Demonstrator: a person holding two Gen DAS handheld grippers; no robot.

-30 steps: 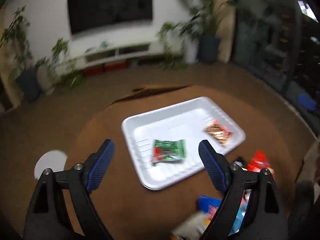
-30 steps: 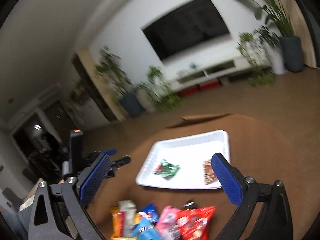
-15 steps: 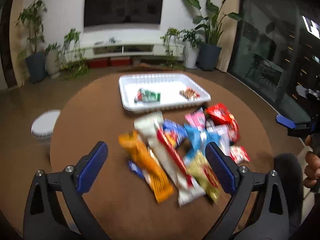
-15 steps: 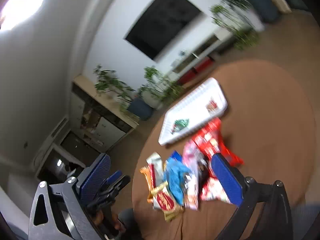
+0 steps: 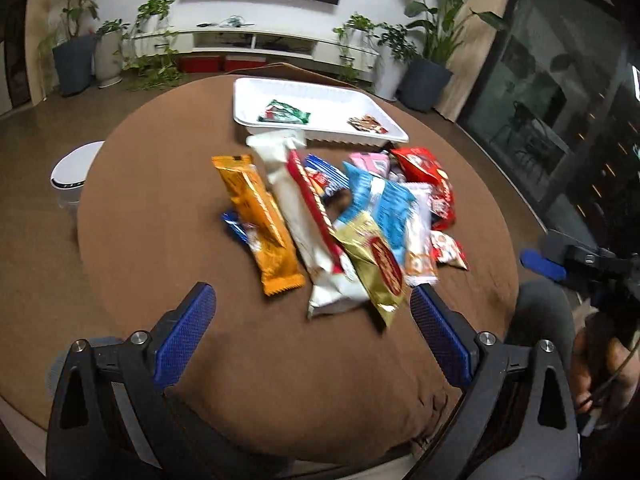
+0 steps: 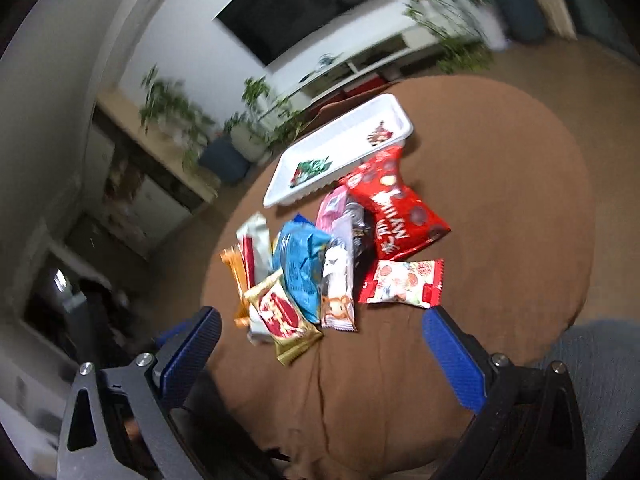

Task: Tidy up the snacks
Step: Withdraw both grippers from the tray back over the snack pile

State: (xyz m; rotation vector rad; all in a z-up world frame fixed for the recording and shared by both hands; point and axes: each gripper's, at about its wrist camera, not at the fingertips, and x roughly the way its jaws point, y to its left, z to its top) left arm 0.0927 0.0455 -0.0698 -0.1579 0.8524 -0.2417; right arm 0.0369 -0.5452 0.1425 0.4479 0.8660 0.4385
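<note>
A heap of snack packets [image 5: 340, 216] lies in the middle of a round desk [image 5: 160, 208] under a brown cloth, just short of a white tray [image 5: 320, 98] at the far side. Two packets are already in the tray: a green one [image 5: 285, 112] toward its left and a small reddish one [image 5: 367, 124] toward its right. The rest overlap one another: an orange bar [image 5: 258, 220] on the left edge of the heap, a long white-and-red packet [image 5: 308, 220] beside it, a gold packet [image 5: 376, 260] nearest the viewer, a blue bag [image 6: 302, 268] in the centre and a large red bag [image 6: 394, 212] touching the tray's near rim. A small red-and-white packet [image 6: 402, 282] sits at the right, only its edge touching the others.

The left hand-held gripper [image 5: 312, 332] hangs over the near part of the desk with its blue pads spread wide and nothing between them; the right hand-held gripper [image 6: 320, 350] is likewise spread and empty, facing the heap from the other side (its view is tilted and blurred).

The step in hand appears to be choosing the next packet. It would go best to take one lying free at the edge, such as the orange bar or the small red-and-white packet, closing across its narrow width so that neighbours are not dragged along. The crinkly wrappers will likely slip and flex, so a grip near the middle seems wise. There is bare tray floor between the two packets already placed.
</note>
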